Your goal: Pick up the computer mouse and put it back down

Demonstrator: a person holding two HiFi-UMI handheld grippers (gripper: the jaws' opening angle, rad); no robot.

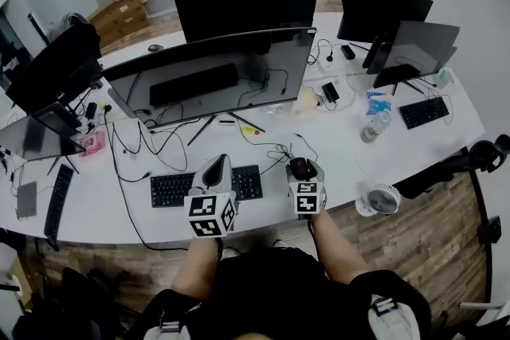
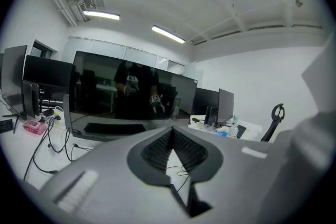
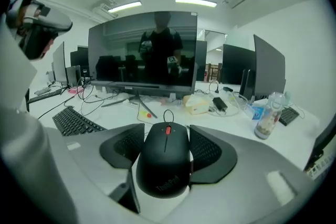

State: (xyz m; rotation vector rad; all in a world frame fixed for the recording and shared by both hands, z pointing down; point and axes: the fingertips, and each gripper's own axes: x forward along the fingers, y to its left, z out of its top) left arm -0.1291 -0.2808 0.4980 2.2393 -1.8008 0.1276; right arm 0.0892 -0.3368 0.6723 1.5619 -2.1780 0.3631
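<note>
Black mouse point(image 3: 164, 162) in right gripper point(image 1: 304, 166) — keyboard point(image 3: 73, 120) left, monitor point(image 3: 140, 52), bottle point(image 3: 266, 118) beyond.

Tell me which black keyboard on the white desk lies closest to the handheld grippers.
The middle black keyboard, which the left gripper hangs over; the left keyboard and right keyboard lie far off.

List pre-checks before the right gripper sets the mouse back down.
1. Grip: right gripper shut on both sides of the mouse: ok.
2. Cable: loops slack ahead of the mouse: ok.
3. Landing spot: bare desk right of the keyboard: ok.
4. Left gripper: shut, empty, apart from the mouse: ok.
5. Mouse height above the desk: cannot tell.
</note>
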